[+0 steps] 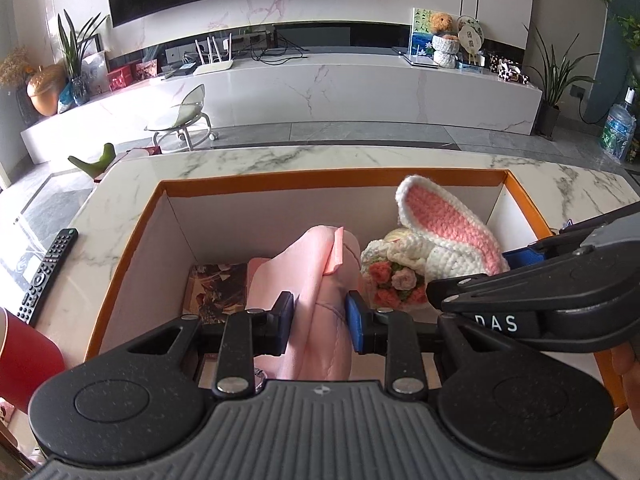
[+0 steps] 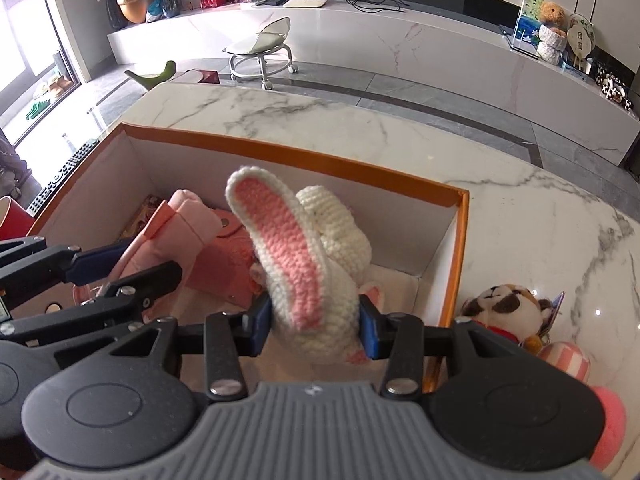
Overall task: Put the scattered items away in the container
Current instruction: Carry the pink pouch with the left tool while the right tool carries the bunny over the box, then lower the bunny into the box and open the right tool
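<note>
Both hands are over the box point(image 1: 132, 240), each clamped on a soft item. My left gripper point(image 1: 320, 320) has its jaws drawn nearly together, pinching a pink cloth point(image 1: 316, 280) that bulges out above and below the pads. My right gripper point(image 2: 316, 330) is closed at mid-width on the knit rabbit point(image 2: 320, 280), pads pressed into its white body. Both loads hang inside the box walls, above the floor; a printed card point(image 1: 216, 288) and a pink pouch point(image 2: 224, 268) already lie on the bottom. Orientation: the rabbit's long axis runs up and away from the jaws, with the pink-lined ear point(image 2: 280, 236) pointing up toward the far wall and well above the rim. The cloth's long axis runs away from the camera, fold uppermost. Risks, as I judge them: the ear stands higher than the rim, so a release from here may leave the rabbit propped upright or tipped over the edge. The two grippers sit close together, and the right one's body crosses the left view, so opening either could knock the other. The yarn may snag on a pad as the jaws part. A plush dog point(image 2: 504, 312) and a striped pink toy point(image 2: 568, 364) on the table point(image 2: 520, 208) are not yet boxed.
</note>
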### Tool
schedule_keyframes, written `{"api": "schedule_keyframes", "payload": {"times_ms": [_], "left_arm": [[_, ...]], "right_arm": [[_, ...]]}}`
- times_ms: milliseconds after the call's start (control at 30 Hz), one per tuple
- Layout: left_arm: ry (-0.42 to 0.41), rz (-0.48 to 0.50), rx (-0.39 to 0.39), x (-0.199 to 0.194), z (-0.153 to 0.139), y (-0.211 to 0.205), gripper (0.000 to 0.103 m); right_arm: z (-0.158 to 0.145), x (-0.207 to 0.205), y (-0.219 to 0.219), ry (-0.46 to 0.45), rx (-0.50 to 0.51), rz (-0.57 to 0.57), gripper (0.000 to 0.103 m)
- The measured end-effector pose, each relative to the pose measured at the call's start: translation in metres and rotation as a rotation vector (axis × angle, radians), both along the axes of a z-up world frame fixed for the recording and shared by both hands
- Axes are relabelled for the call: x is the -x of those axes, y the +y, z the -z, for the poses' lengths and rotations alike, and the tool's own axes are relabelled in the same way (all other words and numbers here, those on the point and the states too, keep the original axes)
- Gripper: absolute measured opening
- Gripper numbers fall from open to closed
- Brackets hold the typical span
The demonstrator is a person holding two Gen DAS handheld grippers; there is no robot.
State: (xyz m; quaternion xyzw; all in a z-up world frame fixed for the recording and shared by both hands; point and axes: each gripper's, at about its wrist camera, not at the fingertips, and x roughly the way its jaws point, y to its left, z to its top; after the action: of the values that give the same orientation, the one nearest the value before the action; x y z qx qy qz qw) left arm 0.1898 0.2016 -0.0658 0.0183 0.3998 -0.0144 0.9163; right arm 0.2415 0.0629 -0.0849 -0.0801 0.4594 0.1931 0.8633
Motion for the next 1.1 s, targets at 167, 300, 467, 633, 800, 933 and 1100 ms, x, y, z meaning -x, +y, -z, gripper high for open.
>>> {"api": "schedule_keyframes", "payload": {"times_ms": [167, 300, 467, 633, 800, 933, 1100], "left_arm": [[0.030, -0.023, 0.014, -0.001, 0.002, 0.009, 0.033], [0.031, -0.026, 0.027, 0.000, 0.001, 0.012, 0.033], [0.026, -0.014, 0.035, 0.001, -0.001, 0.010, 0.033], [0.020, -0.018, 0.052, 0.001, -0.003, 0.010, 0.033], [0.014, -0.012, 0.061, 0.002, -0.005, 0.007, 0.033], [0.012, -0.023, 0.063, 0.003, -0.005, 0.007, 0.033], [0.015, -0.017, 0.069, 0.002, -0.003, 0.006, 0.033]], "right_arm": [[0.005, 0.000, 0.015, -0.017, 0.067, -0.039, 0.047], [0.006, 0.000, 0.021, -0.019, 0.115, -0.082, 0.047], [0.000, -0.001, 0.017, -0.010, 0.115, -0.084, 0.047], [-0.011, 0.002, 0.016, -0.007, 0.180, -0.163, 0.047], [-0.003, -0.007, 0.018, 0.020, 0.220, -0.183, 0.049], [-0.003, -0.013, 0.017, -0.021, 0.189, -0.184, 0.051], [-0.004, -0.020, 0.018, -0.059, 0.134, -0.215, 0.052]]}}
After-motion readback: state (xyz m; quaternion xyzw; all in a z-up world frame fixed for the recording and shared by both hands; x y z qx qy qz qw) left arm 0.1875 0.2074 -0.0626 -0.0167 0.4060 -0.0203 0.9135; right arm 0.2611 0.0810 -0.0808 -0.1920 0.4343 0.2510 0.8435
